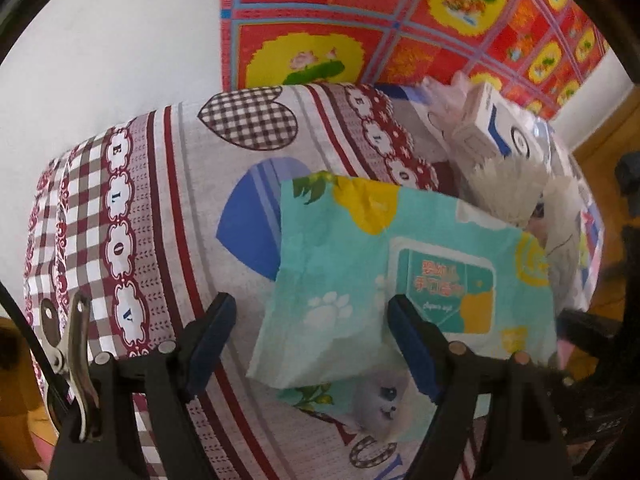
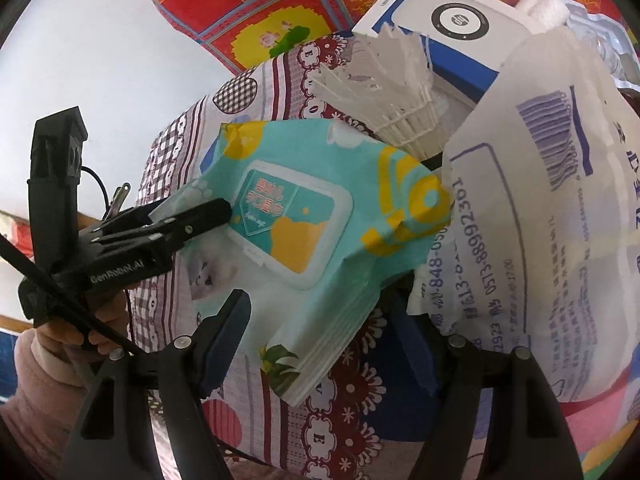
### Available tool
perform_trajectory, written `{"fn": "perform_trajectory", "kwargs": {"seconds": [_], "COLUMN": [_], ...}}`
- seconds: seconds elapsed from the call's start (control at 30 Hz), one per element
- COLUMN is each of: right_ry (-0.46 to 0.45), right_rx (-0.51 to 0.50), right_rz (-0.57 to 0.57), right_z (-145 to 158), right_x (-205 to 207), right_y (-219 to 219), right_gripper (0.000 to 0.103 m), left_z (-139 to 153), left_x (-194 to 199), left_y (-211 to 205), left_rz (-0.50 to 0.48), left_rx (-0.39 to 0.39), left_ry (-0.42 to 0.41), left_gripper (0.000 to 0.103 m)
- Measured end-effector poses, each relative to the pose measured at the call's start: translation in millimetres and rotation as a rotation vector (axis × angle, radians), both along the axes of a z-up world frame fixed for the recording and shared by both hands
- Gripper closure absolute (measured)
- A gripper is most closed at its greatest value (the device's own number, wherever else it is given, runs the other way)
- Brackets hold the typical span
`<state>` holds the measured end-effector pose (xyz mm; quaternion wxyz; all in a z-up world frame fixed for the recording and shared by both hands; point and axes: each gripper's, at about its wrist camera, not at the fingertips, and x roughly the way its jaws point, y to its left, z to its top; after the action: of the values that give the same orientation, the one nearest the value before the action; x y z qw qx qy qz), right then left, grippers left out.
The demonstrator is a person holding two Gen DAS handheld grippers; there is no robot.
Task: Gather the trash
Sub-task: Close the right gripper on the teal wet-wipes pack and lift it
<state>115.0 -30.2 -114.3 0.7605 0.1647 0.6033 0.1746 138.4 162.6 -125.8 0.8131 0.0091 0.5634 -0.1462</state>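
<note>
A teal wet-wipes pack (image 1: 360,264) lies on the patterned cloth (image 1: 160,184), its far edge against a white shuttlecock (image 1: 508,184). My left gripper (image 1: 312,344) stands open over the pack's near edge; its right finger overlaps the pack and its left finger is clear of it. In the right wrist view the pack (image 2: 316,216) tilts up between the fingers of my open right gripper (image 2: 320,340), whose right finger is mostly hidden behind the pack. The left gripper (image 2: 180,216) reaches in from the left, one fingertip (image 2: 212,210) at the pack's label.
A white and blue box (image 2: 440,20) lies behind the shuttlecock (image 2: 384,92). A large white printed bag (image 2: 540,220) fills the right side. A metal clip (image 1: 68,352) grips the cloth's edge. A hand in a pink sleeve (image 2: 44,360) holds the left gripper. A red floral mat (image 1: 380,20) lies beyond.
</note>
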Motion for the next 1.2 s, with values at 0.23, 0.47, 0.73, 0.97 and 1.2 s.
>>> {"fn": "perform_trajectory", "kwargs": {"seconds": [0.23,0.47,0.73,0.97,1.2], "right_ry": [0.013,0.003,-0.003,-0.033,-0.076], "right_rx": [0.014,0.015,-0.028,-0.093,-0.088], "right_rz": [-0.025,-0.042,-0.056,-0.066,-0.019], "right_z": [-2,0,0,0,10], "right_x": [0,-4,-3,-6,-14], "right_y": [-5,-9,-2,1,17], "right_gripper": [0.028,0.028,0.035,0.058,0.061], "left_z": [-4,-7,-4,10,37], "left_x": [2,0,1,-7,-34], "left_y": [-7,-17,-18,-12,-4], "left_rz": [0.008,-0.053,-0.025,0.014,0.041], "left_rx": [-0.007,0.014,0.032,-0.028,0.013], "left_ry": [-0.001,0.028,0.056,0.057,-0.028], "left_gripper": [0.01,0.001,0.002,0.043,0.045]}}
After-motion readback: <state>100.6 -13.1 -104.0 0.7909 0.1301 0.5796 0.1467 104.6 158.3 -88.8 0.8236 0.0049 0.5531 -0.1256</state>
